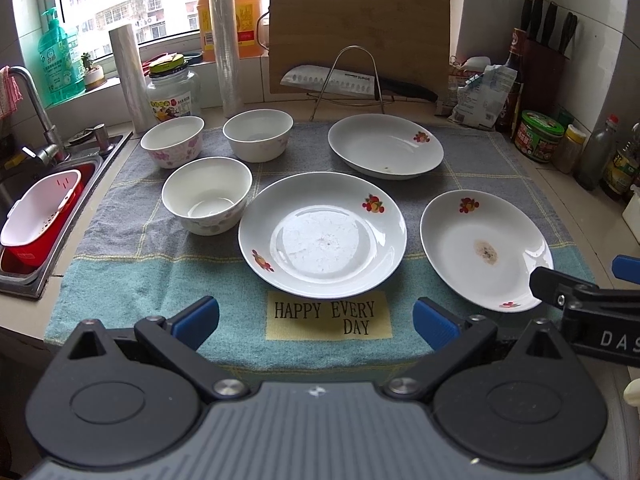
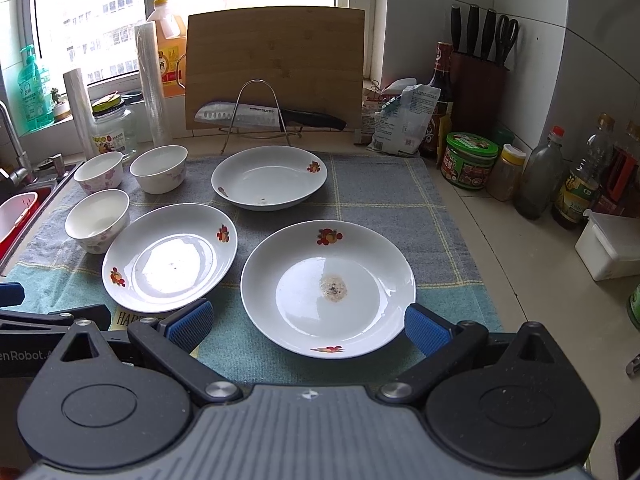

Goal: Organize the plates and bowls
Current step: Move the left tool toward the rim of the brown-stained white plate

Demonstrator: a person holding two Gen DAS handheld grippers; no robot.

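**Six pieces of crockery spread out, both claws empty**

Left wrist view: the left claw [image 1: 316, 322] hangs with its blue pads wide apart, holding nothing, just short of the middle plate [image 1: 322, 234] at 12 o'clock. The stained plate [image 1: 486, 250] lies at 2 o'clock, the far plate [image 1: 385, 145] beyond at 1 o'clock. Three bowls cluster at 10 to 11 o'clock: the near bowl [image 1: 207, 200], almost touching the middle plate's rim, then the pink-flowered bowl [image 1: 173, 141] and the back bowl [image 1: 258, 134]. All rest on a checked towel [image 1: 132, 280] over the desk [image 1: 580, 200].

Right wrist view: the right claw [image 2: 306, 326] is likewise spread and empty, its pads flanking the near edge of the stained plate [image 2: 328, 288], though whether they touch it I cannot tell.

These look like glazed ceramic: stiff, fairly heavy, slick and breakable. A plate is probably best pinched at its raised rim, a bowl over its wall, then set down gently when stacking.
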